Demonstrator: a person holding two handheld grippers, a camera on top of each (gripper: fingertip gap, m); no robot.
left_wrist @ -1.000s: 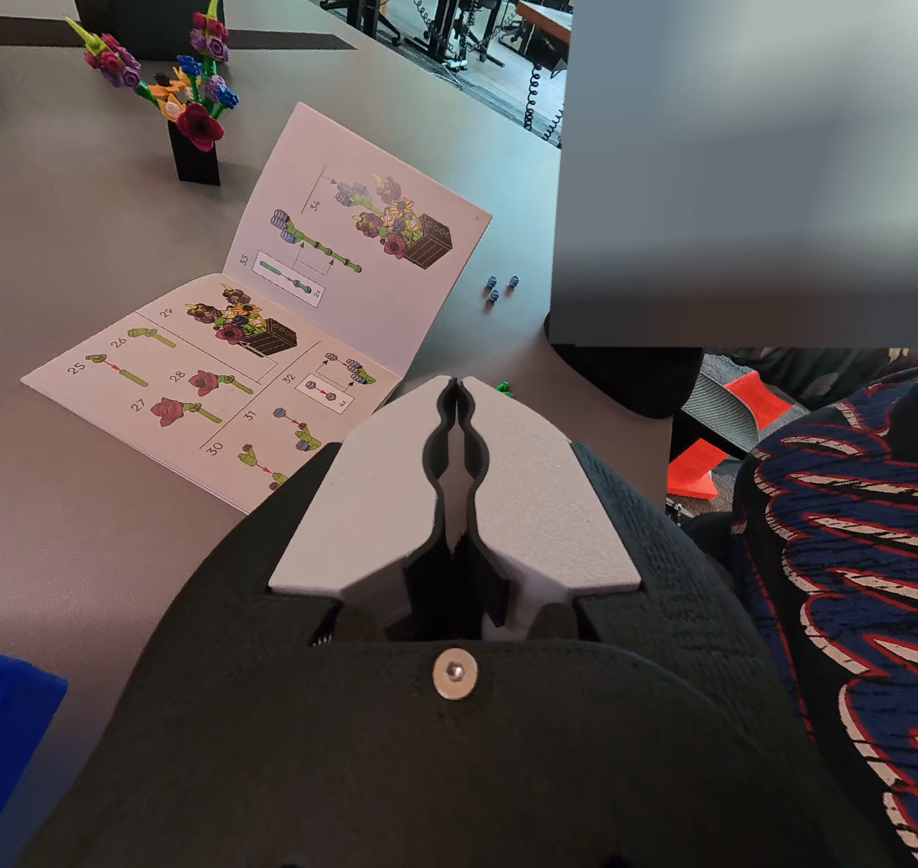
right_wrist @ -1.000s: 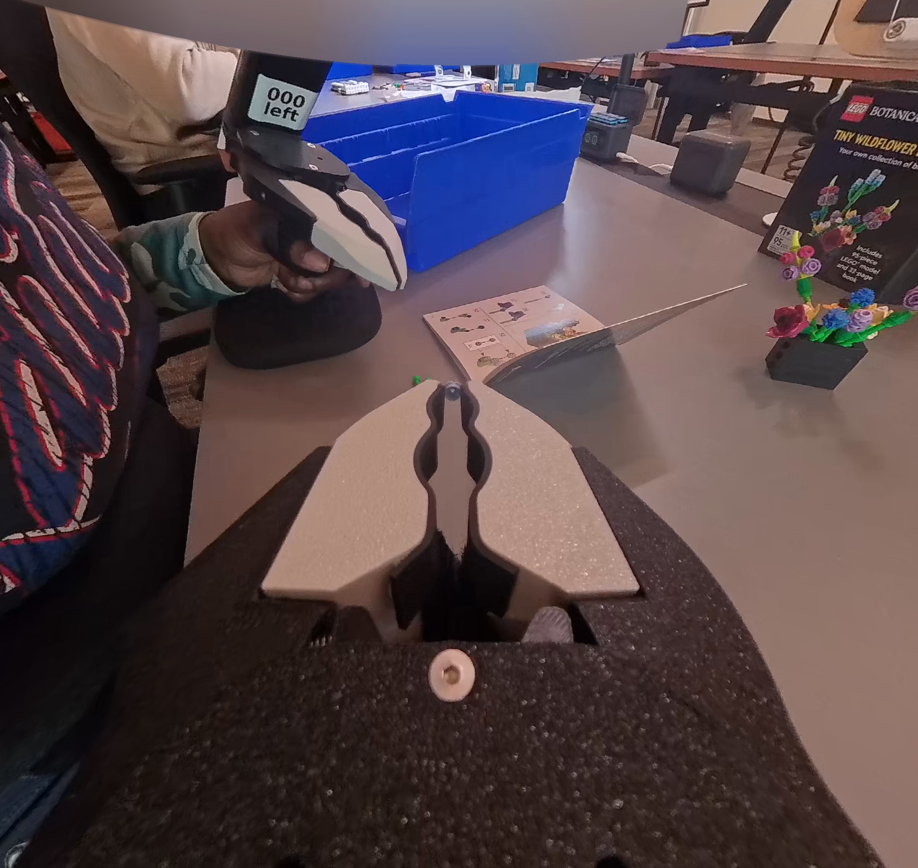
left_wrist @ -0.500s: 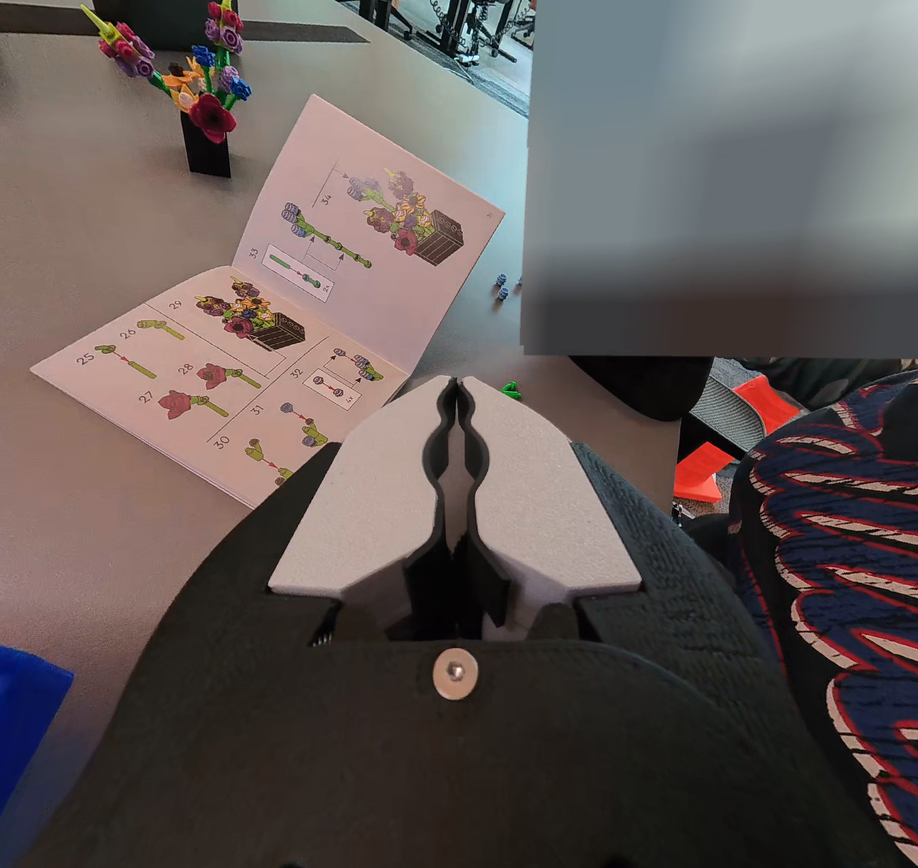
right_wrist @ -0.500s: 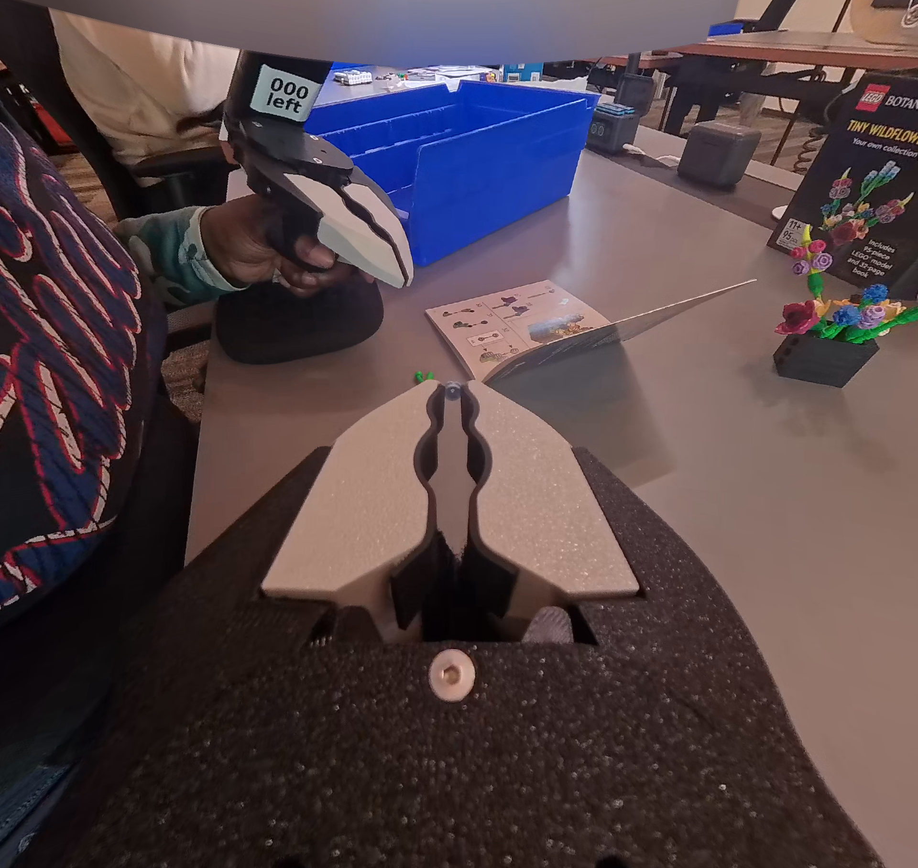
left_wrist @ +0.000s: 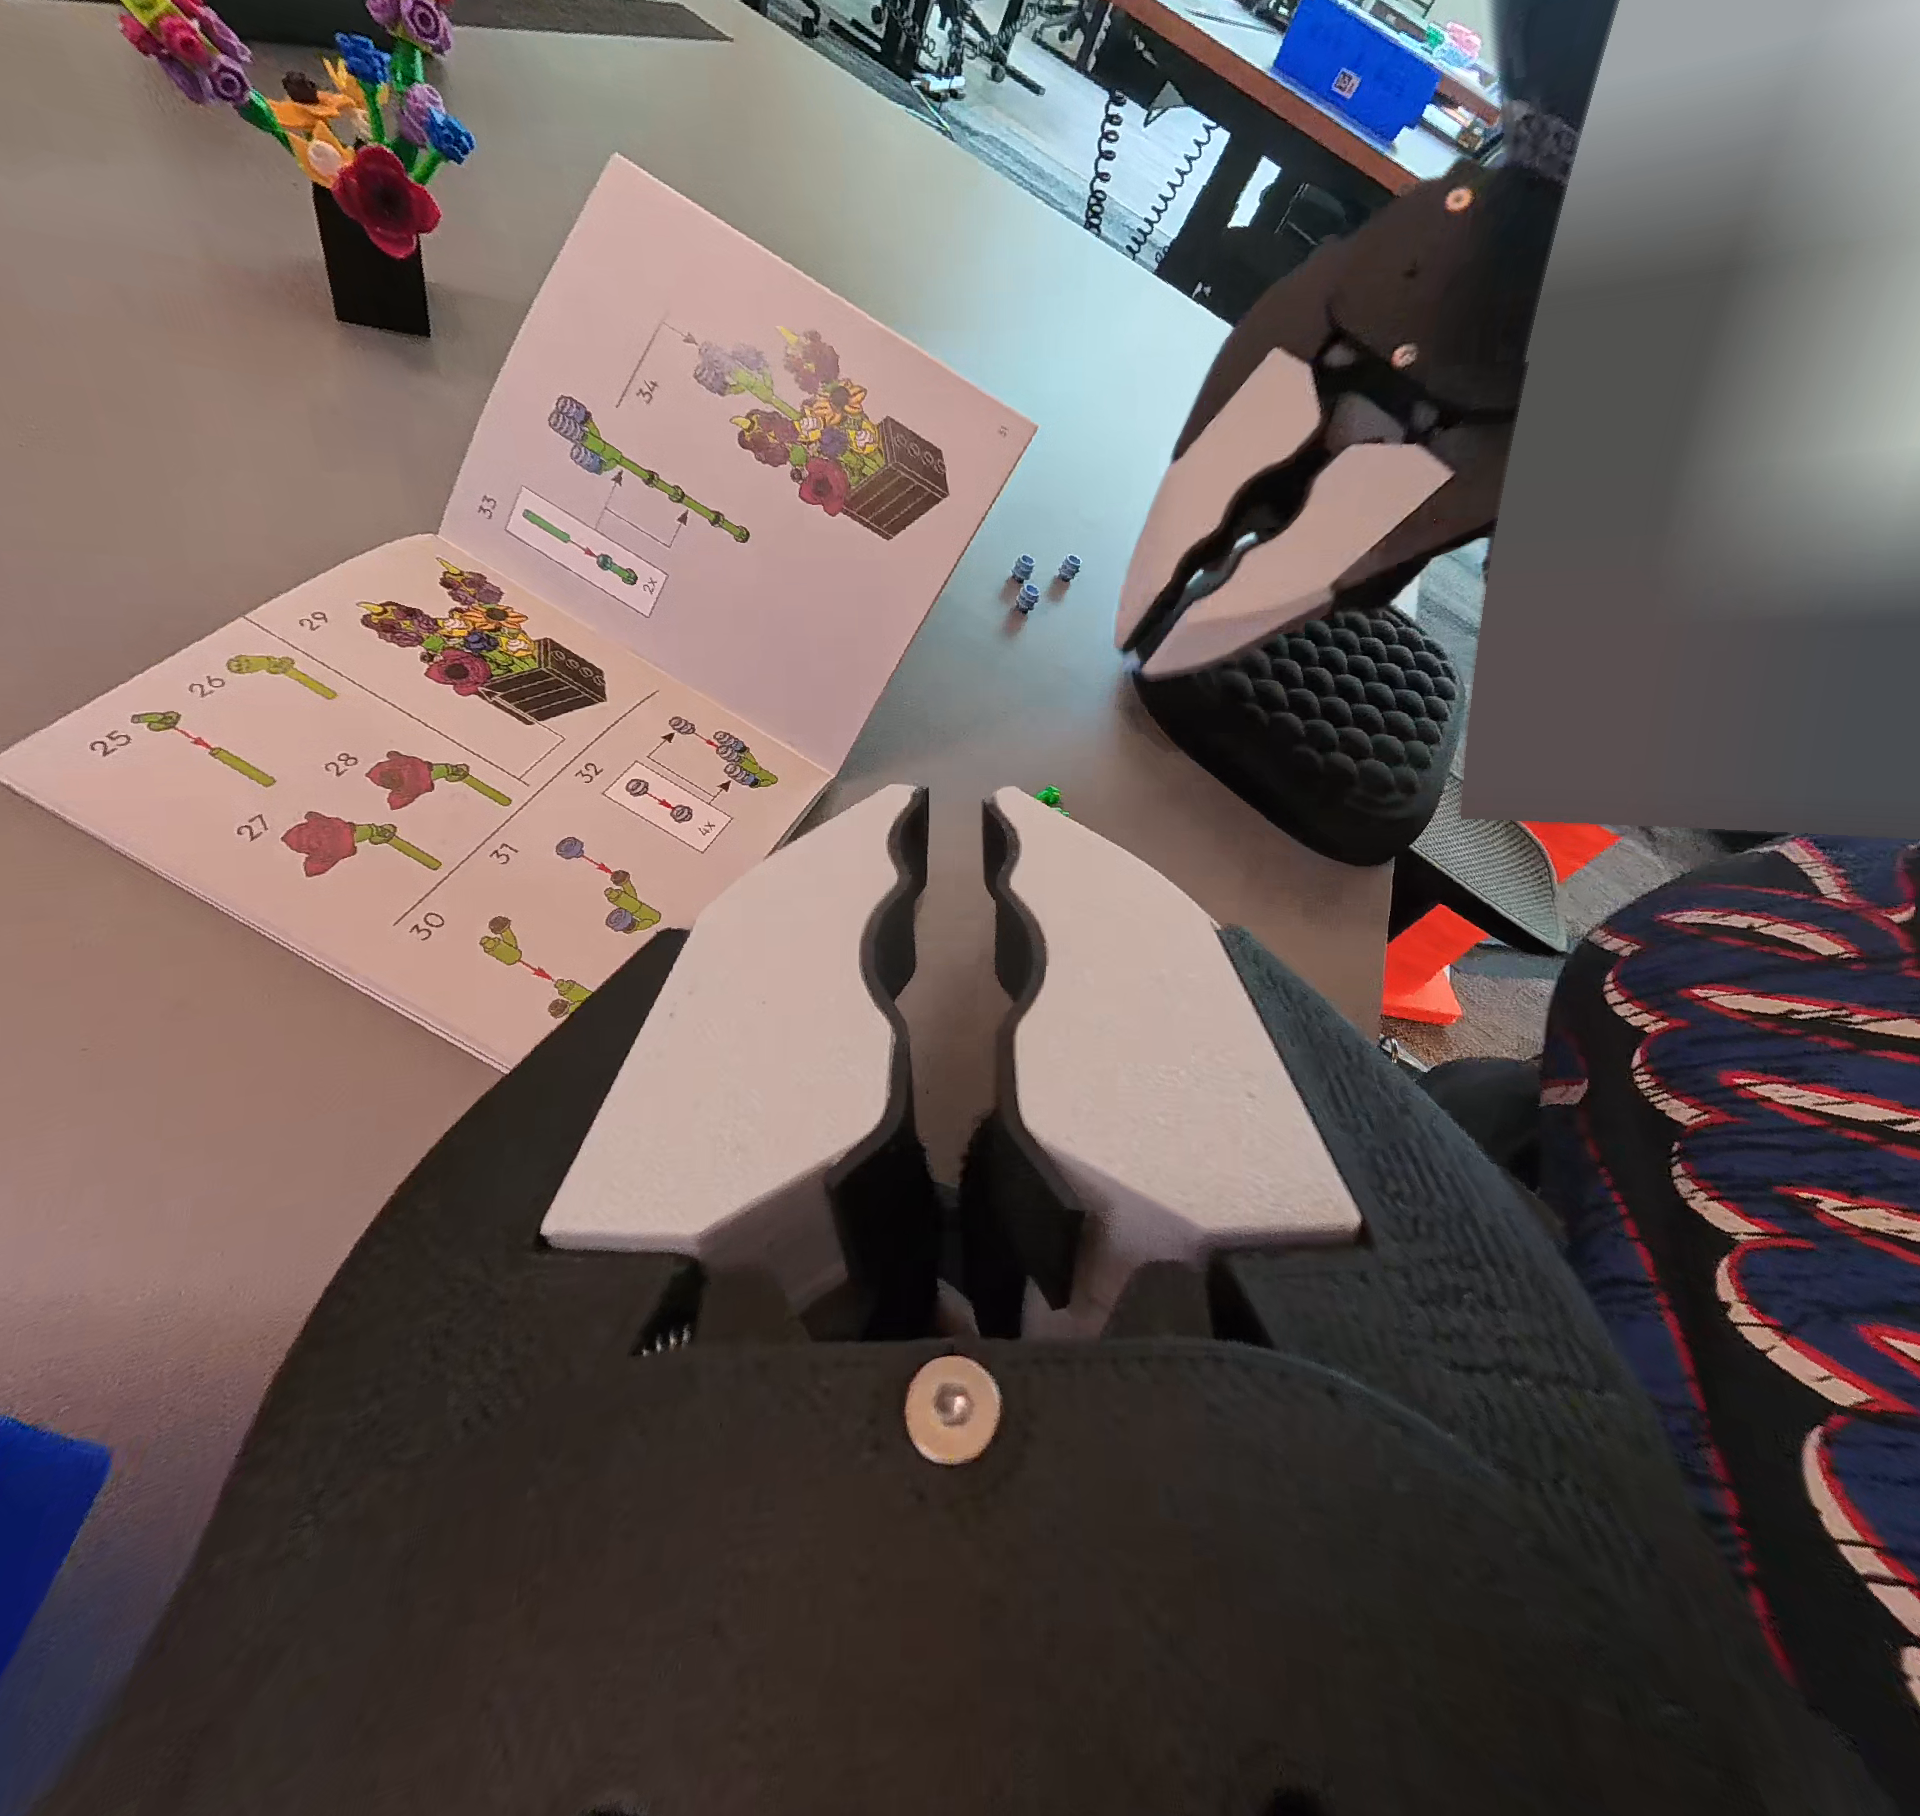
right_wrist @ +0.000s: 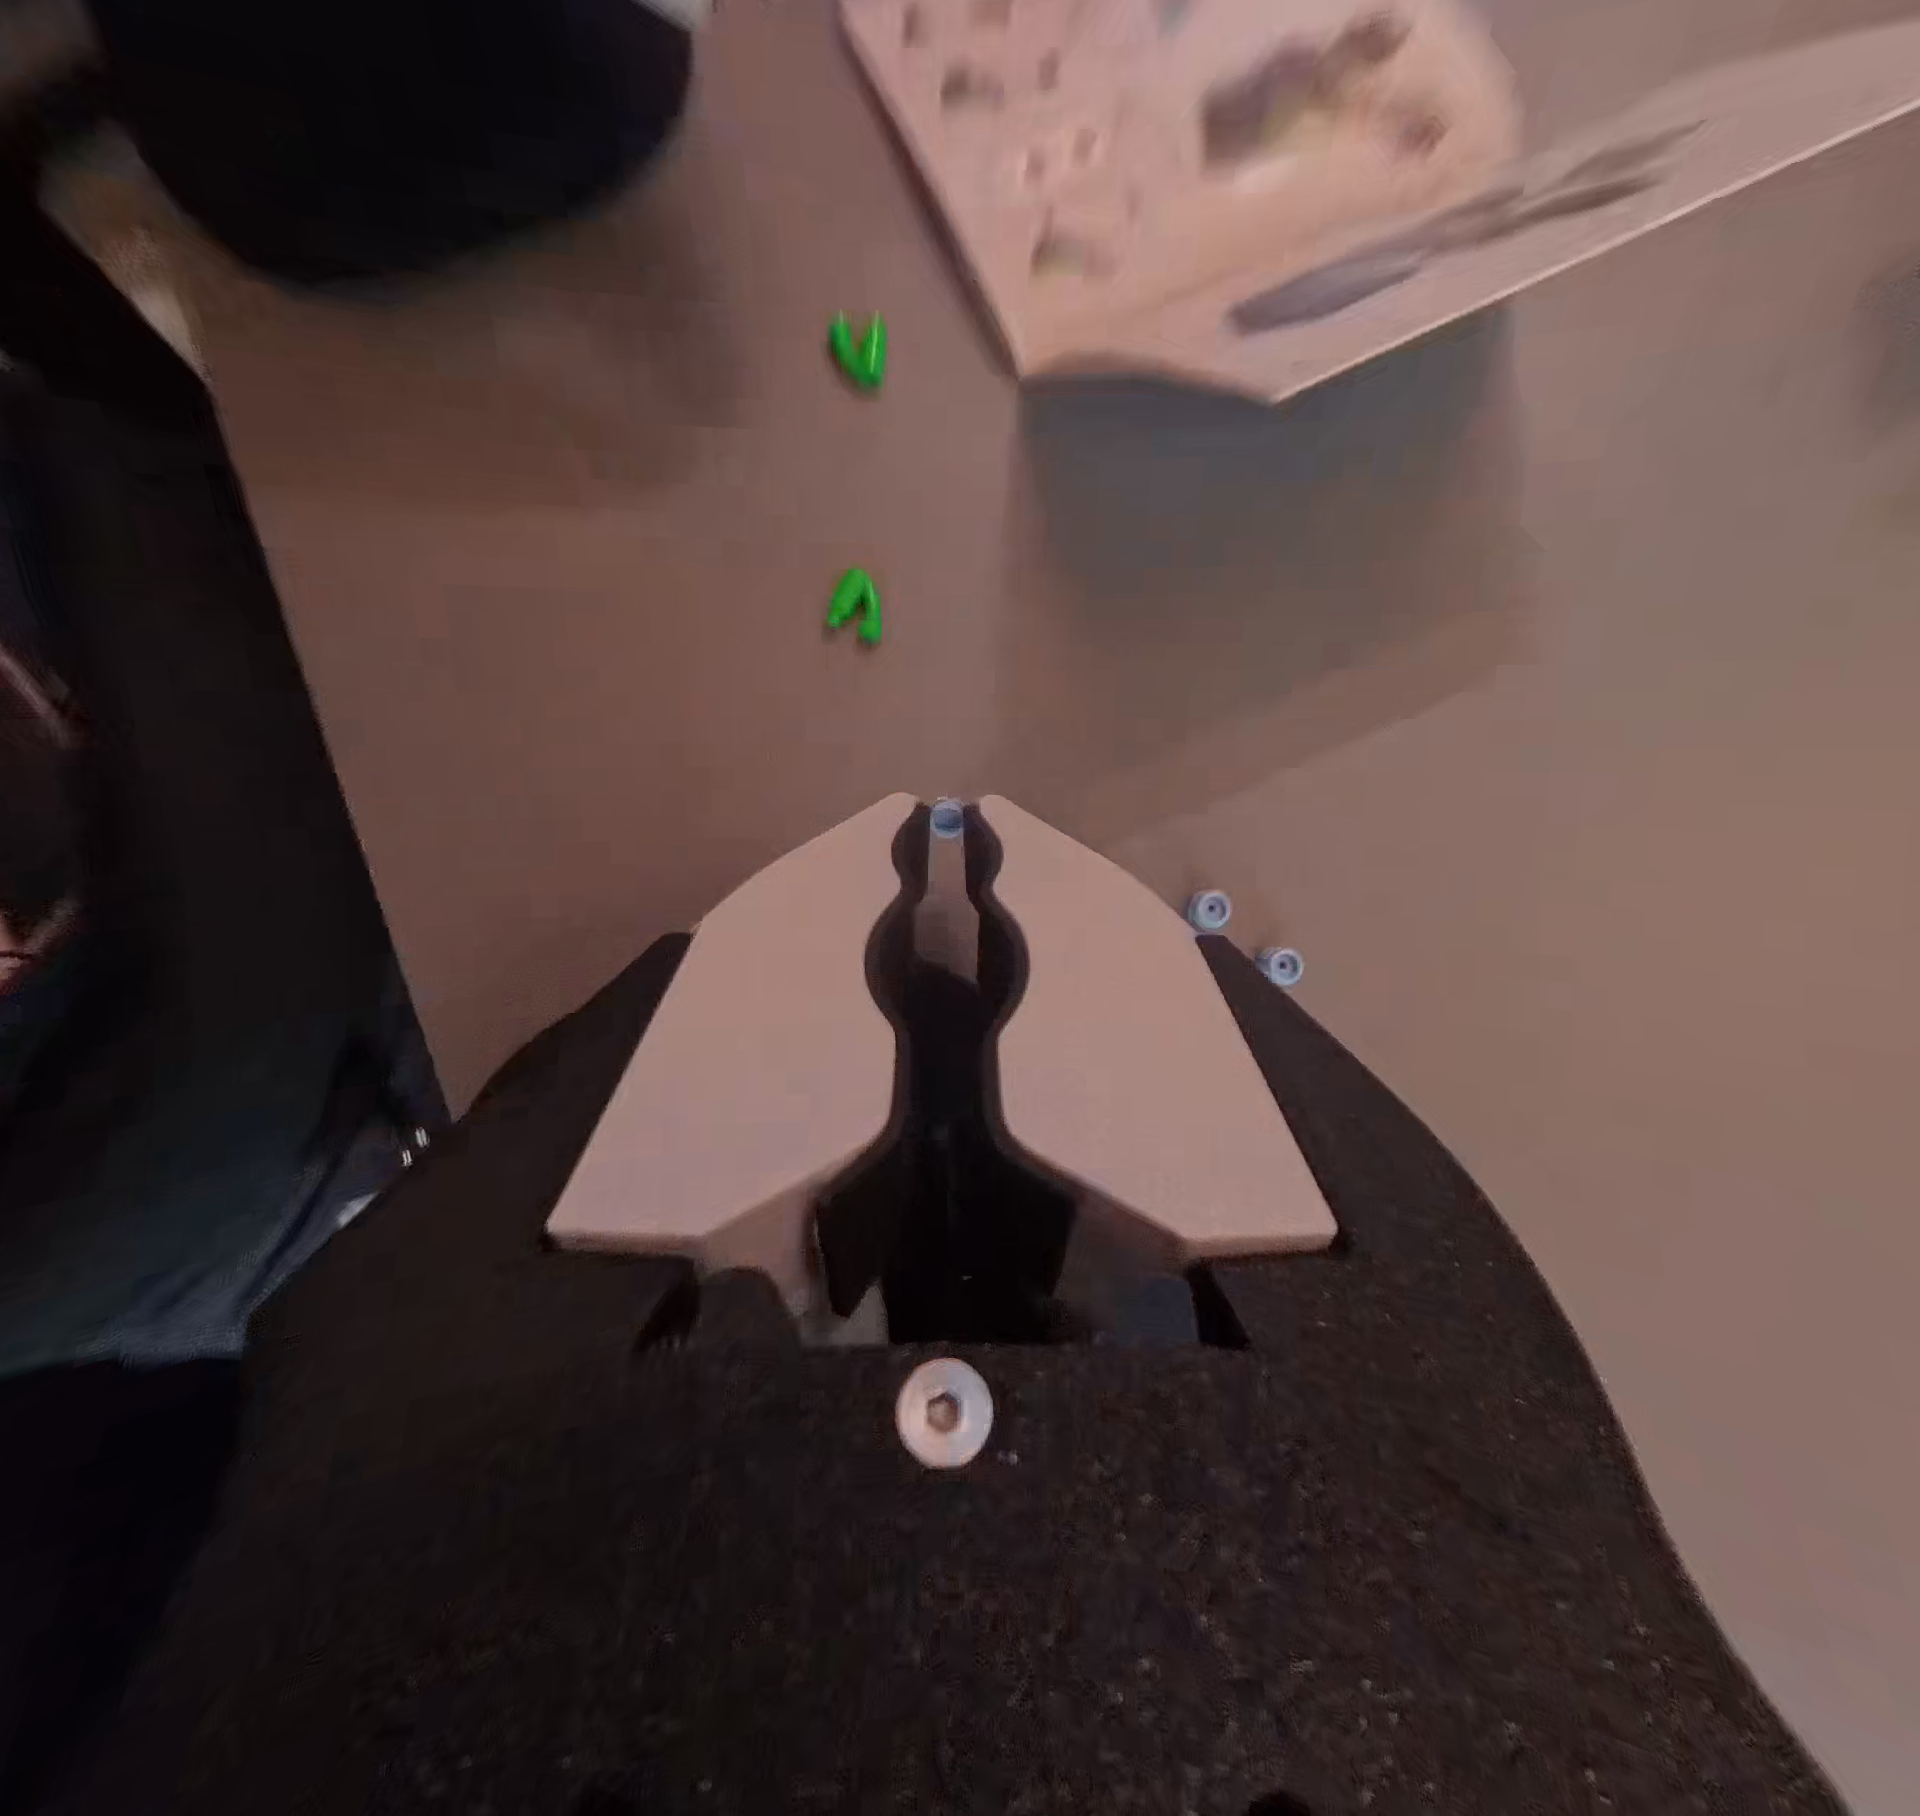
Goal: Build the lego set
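Note:
My left gripper (left_wrist: pixel 954 802) is slightly open and empty, above the table's near edge next to the open instruction booklet (left_wrist: pixel 582 623). My right gripper (right_wrist: pixel 945 810) is shut on a small light-blue round stud (right_wrist: pixel 945 818), low over the table. It also shows in the left wrist view (left_wrist: pixel 1138 646), pointing down beside three loose blue studs (left_wrist: pixel 1042 582). Two blue studs (right_wrist: pixel 1208 909) lie just right of its fingers. Two green leaf pieces (right_wrist: pixel 857 606) lie ahead of it; one (left_wrist: pixel 1049 797) shows by my left fingertip. The built flower bouquet (left_wrist: pixel 353 135) stands far left.
A black padded armrest (left_wrist: pixel 1309 727) sits at the table edge under the right gripper. A person's patterned sleeve (left_wrist: pixel 1745 1091) is at the right. A blue bin corner (left_wrist: pixel 42 1517) is at lower left. The right wrist view is motion-blurred.
My left gripper's jaws have parted a little. My right gripper has tipped down and dropped towards the table near the blue studs, still holding its stud, and now appears in the left wrist view.

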